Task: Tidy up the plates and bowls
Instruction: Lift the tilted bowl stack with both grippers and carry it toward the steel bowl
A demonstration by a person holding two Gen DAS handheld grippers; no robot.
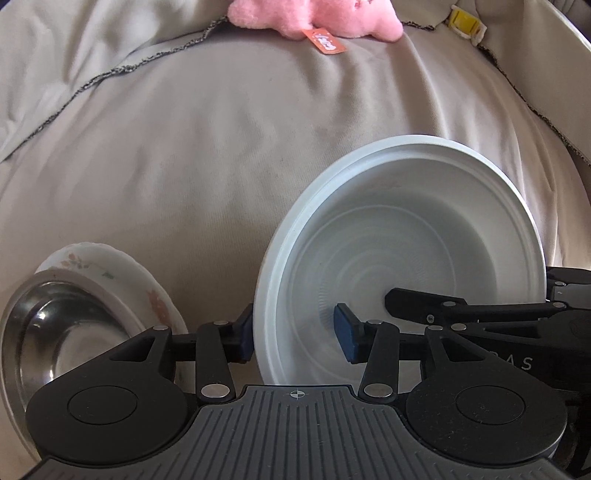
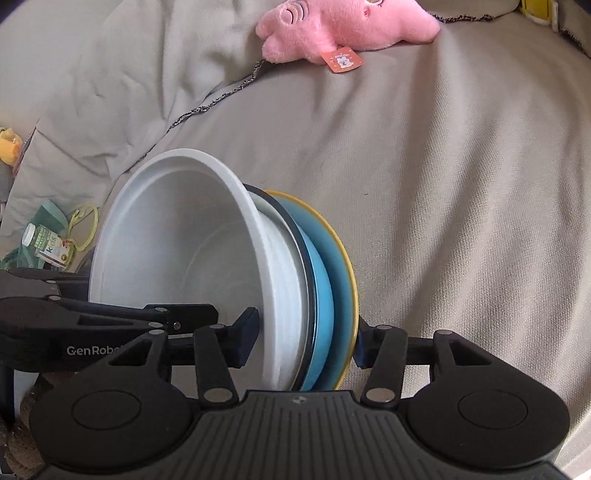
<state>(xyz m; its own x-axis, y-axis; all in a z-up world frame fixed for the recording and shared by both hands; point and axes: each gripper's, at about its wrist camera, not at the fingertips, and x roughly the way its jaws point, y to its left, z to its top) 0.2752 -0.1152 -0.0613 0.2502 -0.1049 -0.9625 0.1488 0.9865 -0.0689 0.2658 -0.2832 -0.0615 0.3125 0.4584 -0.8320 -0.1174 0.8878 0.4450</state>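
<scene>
In the left wrist view a white plastic bowl (image 1: 406, 240) is held on edge. My left gripper (image 1: 295, 338) straddles its left rim, one pad outside, one inside, with a gap on the inner side. A steel bowl (image 1: 55, 328) nests in a floral ceramic bowl (image 1: 122, 273) at lower left. In the right wrist view my right gripper (image 2: 304, 341) is shut on a tilted stack: white bowl (image 2: 177, 236), a dark-rimmed plate (image 2: 295, 236), a blue plate (image 2: 325, 280) with a yellow rim. The left gripper's fingers (image 2: 184, 314) reach inside the white bowl.
Everything lies over a beige blanket (image 1: 221, 147). A pink plush toy (image 2: 343, 26) with an orange tag lies at the back. A small bottle and green straps (image 2: 48, 243) lie at far left. A yellow object (image 1: 463, 20) sits at back right.
</scene>
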